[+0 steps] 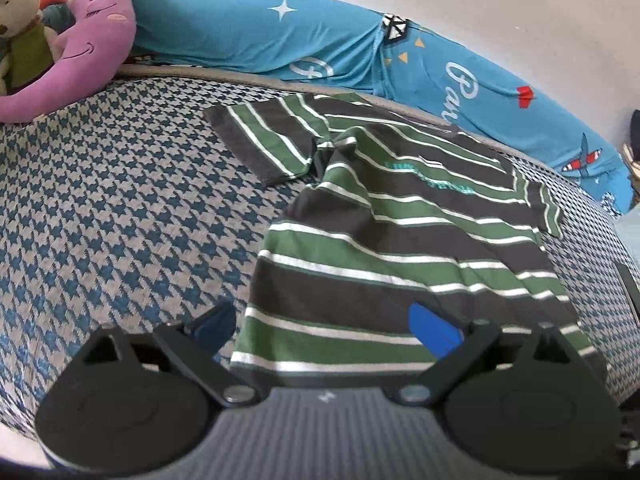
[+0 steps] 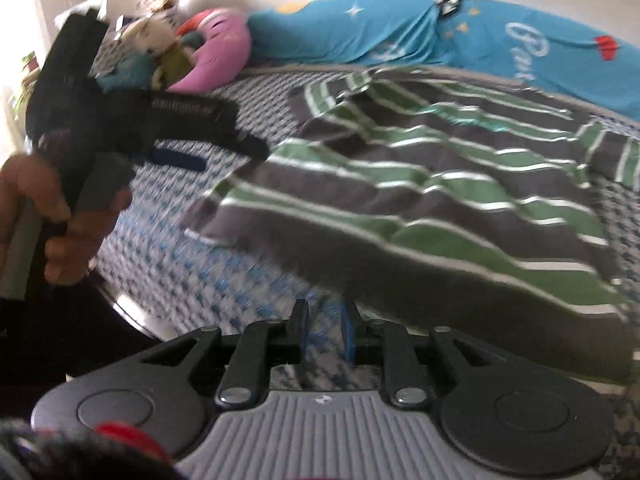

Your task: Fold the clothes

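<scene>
Left wrist view gives the sharper look at the striped shirt (image 1: 400, 224): grey, green and white bands, lying on the houndstooth bed cover (image 1: 120, 200) with one short sleeve spread toward the far side and faint teal lettering across the chest; the left gripper (image 1: 324, 328) hovers over the near hem with its blue-padded fingers (image 1: 434, 330) spread wide apart, one pad over the shirt and the other over the bare cover, nothing between them. Right wrist view shows what the first cannot: a hand (image 2: 60, 208) wrapped round the handle of the left gripper (image 2: 176, 160), which hangs above the cover just left of the shirt (image 2: 440, 184); it also shows the right gripper (image 2: 326, 332) low at the near edge of the bed, its fingers drawn close but with a narrow gap, only patterned cover (image 2: 200, 280) visible in that gap; the shirt's near hem runs just beside the right-hand finger, and whether they touch is lost in motion blur. Both views share a blue printed bolster (image 1: 320, 40) along the wall, a pink plush (image 1: 92, 40) and a pale teddy bear (image 1: 18, 4) at the far corner; the right view smears most stripes, and a red-and-dark shape at its lower left corner is too blurred to identify.
</scene>
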A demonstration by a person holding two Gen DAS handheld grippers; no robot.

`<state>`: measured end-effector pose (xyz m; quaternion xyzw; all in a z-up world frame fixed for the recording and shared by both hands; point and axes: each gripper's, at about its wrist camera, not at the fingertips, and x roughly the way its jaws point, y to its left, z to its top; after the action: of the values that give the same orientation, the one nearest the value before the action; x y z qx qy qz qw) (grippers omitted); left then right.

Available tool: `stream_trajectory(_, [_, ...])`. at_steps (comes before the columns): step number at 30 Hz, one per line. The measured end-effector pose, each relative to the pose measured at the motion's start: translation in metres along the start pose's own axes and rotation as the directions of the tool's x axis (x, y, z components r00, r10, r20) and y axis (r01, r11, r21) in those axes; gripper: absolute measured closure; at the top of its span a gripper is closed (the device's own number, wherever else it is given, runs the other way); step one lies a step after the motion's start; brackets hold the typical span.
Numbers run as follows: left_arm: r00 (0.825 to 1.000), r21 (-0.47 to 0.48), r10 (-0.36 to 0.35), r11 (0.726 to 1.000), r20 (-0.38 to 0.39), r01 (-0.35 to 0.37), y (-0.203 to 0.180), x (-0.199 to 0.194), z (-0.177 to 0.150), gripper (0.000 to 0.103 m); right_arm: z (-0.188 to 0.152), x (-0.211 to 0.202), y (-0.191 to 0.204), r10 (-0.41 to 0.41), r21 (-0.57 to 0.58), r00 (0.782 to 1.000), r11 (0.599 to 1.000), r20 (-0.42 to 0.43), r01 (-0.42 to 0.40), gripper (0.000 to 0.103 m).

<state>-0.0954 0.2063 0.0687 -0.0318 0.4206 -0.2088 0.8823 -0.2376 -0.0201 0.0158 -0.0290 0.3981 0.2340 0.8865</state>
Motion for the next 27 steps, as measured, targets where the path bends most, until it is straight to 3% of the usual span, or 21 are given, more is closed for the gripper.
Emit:
stream_trajectory(7, [1.000, 0.010, -0.014, 1.000, -0.022, 0.014, -0.004, -0.004, -0.007, 0.005, -0.001, 0.021, 0.007, 0.007, -0.005, 1.000, 1.000, -0.027, -0.007, 0.085])
stream_trajectory(13, [0.999, 0.029, -0.016, 0.999, -0.050, 0.017, -0.004, -0.010, -0.018, 0.005, 0.007, 0.021, 0.010, -0.038, -0.026, 0.999, 0.999, 0.039, 0.039, 0.085])
stream_trajectory(19, [0.996, 0.091, -0.043, 0.995, -0.075, 0.050, -0.011, -0.020, -0.034, 0.005, 0.023, 0.020, -0.005, -0.064, 0.042, 0.993, 0.997, 0.101, 0.060, 0.085])
stream_trajectory(24, [0.994, 0.135, -0.015, 0.990, -0.109, 0.029, -0.015, -0.015, -0.044, 0.005, 0.025, 0.014, -0.011, -0.053, 0.072, 0.994, 0.996, 0.095, 0.046, 0.085])
stream_trajectory(27, [0.992, 0.160, 0.006, 0.987, -0.128, 0.015, -0.016, -0.012, -0.049, 0.005, 0.019, 0.009, -0.008, -0.059, 0.029, 0.996, 0.998, 0.067, 0.057, 0.085])
